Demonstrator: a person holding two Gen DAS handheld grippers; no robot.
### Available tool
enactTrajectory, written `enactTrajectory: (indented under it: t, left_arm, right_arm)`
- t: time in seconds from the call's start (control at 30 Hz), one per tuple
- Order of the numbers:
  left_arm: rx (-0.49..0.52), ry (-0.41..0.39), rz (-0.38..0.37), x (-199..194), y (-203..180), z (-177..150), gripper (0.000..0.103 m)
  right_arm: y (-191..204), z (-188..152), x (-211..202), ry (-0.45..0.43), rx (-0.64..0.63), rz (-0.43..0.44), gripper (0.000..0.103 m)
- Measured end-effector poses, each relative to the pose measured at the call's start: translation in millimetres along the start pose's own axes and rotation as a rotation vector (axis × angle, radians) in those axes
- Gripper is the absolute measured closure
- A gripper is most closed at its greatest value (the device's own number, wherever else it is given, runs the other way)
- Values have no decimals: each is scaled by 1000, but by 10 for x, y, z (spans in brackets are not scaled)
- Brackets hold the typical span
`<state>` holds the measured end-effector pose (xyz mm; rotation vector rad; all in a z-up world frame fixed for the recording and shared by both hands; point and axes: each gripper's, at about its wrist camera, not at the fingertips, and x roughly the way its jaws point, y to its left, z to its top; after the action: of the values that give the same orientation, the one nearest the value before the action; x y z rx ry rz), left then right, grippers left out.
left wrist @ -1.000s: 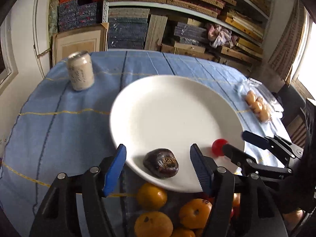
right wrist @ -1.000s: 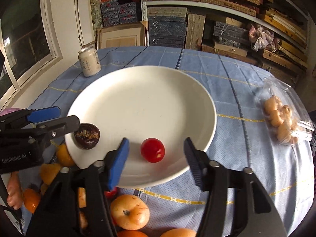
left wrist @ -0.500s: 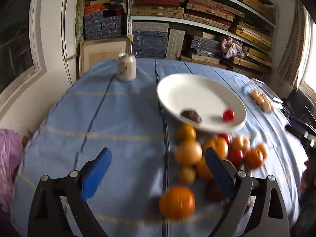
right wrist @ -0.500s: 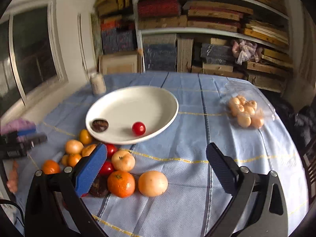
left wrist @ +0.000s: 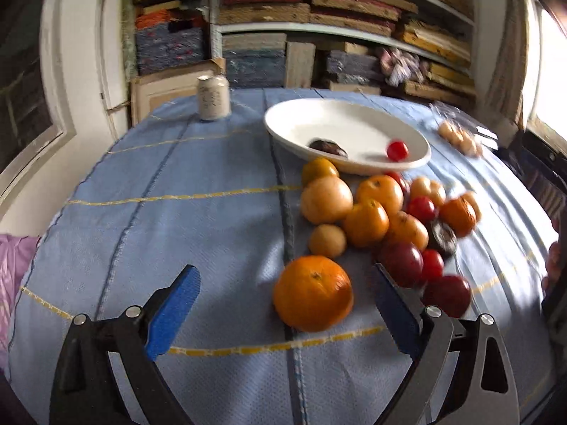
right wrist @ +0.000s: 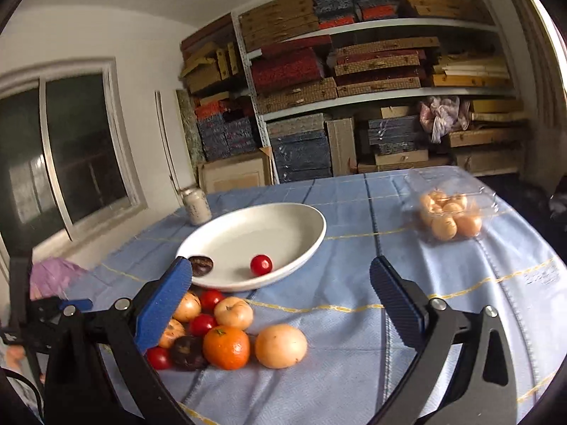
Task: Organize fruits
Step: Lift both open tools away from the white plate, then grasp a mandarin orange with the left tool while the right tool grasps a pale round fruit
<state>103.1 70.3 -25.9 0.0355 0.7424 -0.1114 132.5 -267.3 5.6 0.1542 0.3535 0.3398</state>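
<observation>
A white plate [left wrist: 340,124] [right wrist: 248,233] holds a dark wrinkled fruit [left wrist: 327,148] [right wrist: 201,265] and a small red tomato [left wrist: 397,150] [right wrist: 261,265]. In front of the plate, a pile of oranges, pale round fruits, tomatoes and dark fruits [left wrist: 372,212] [right wrist: 219,329] lies on the blue cloth. My left gripper [left wrist: 284,274] is open and empty; a large orange [left wrist: 313,292] sits just ahead of it, nearer its right finger, untouched. My right gripper [right wrist: 280,265] is open and empty, back from the plate and above the pile.
A pale drink can [left wrist: 212,97] [right wrist: 196,205] stands at the table's far left. A clear plastic box of small round fruits [right wrist: 450,212] [left wrist: 457,136] lies at the right. Purple cloth [right wrist: 53,276] hangs past the left edge. Stacked shelves fill the back wall.
Both grippers have drawn back from the plate and their jaws have widened. The dark fruit and the tomato lie released on the plate. The fruit pile has come into view.
</observation>
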Motion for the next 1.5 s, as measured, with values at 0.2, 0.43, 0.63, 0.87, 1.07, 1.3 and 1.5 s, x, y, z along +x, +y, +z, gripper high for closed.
enactTrajectory:
  t: [0.2,0.43,0.63,0.87,1.07,1.3,1.5]
  left_arm:
    - [-24,12,-25,31,42,-4,9]
    - [-15,31,-17,76,28,-2,24]
    - [17,42,-27,103,-37,-13,42]
    - [35,46,-49,116,-91,-24,55]
    - [41,48,-42,122,-100,-28,55]
    - [19,94,-59,195,-76,-41,54]
    - [10,130,-62,247,-74,-60,54]
  right_arm:
    - [109,-37,283,164,-76,-89,4]
    - [112,-160,508,278,-130,-164,4]
    - [178,-280,675,378,-199,-191,4]
    - [270,-347,779,423,-272,-206,4]
    - [210,-328,833,444,-247,-181,5]
    - [285,-382,936,497,-276,-140,37]
    - [320,-394,921,494,-282,-121,57]
